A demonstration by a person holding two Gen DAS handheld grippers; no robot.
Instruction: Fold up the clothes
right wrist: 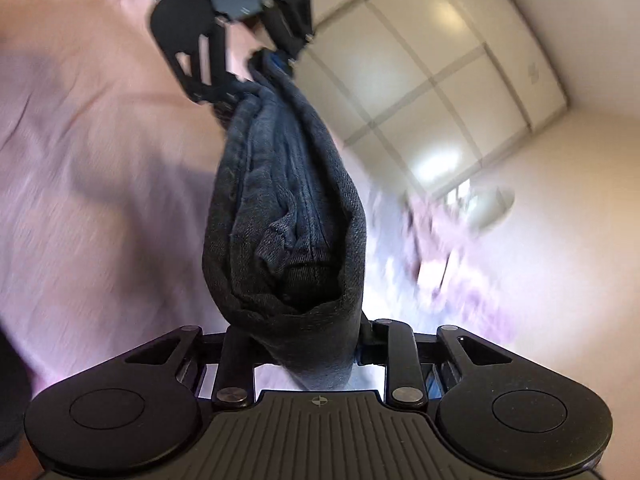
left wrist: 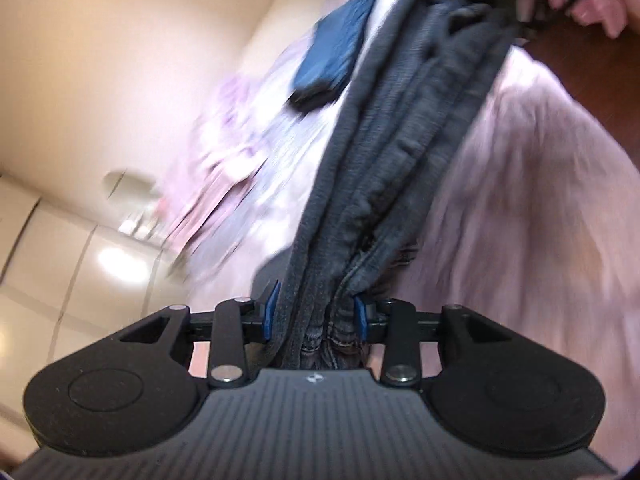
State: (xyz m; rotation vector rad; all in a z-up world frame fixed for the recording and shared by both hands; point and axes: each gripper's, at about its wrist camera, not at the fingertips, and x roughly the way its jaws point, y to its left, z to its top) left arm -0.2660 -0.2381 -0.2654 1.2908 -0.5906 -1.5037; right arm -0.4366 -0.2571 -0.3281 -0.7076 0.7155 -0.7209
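1. Jeans point(left wrist: 404, 152), dark grey denim, bunched lengthwise and stretched in the air between the two grippers, above a pink bed cover point(left wrist: 532, 200).
2. Left gripper point(left wrist: 316, 316): jaws narrowed onto one gathered end of the jeans; blue pads point(left wrist: 360, 312) press the cloth from both sides. Seams and stitching are crumpled between them.
3. Right gripper point(right wrist: 312, 336): jaws narrowed onto the other end; a thick roll of denim fills the gap and hides the pads almost wholly.
4. Right wrist view: the garment runs away from the right gripper to the left gripper, which shows at top centre with cloth pinched at its tip.
5. Left wrist view: far end of the jeans reaches a dark shape at top right; too blurred to identify with certainty.
6. Folded blue garment point(left wrist: 336, 56) lies on the bed beside the jeans. Pale lilac patterned cloth point(left wrist: 232, 140) lies near it, smeared by motion blur.
7. Background: cream wall point(left wrist: 132, 40) and glossy white wardrobe doors point(right wrist: 424, 76) with light reflections.
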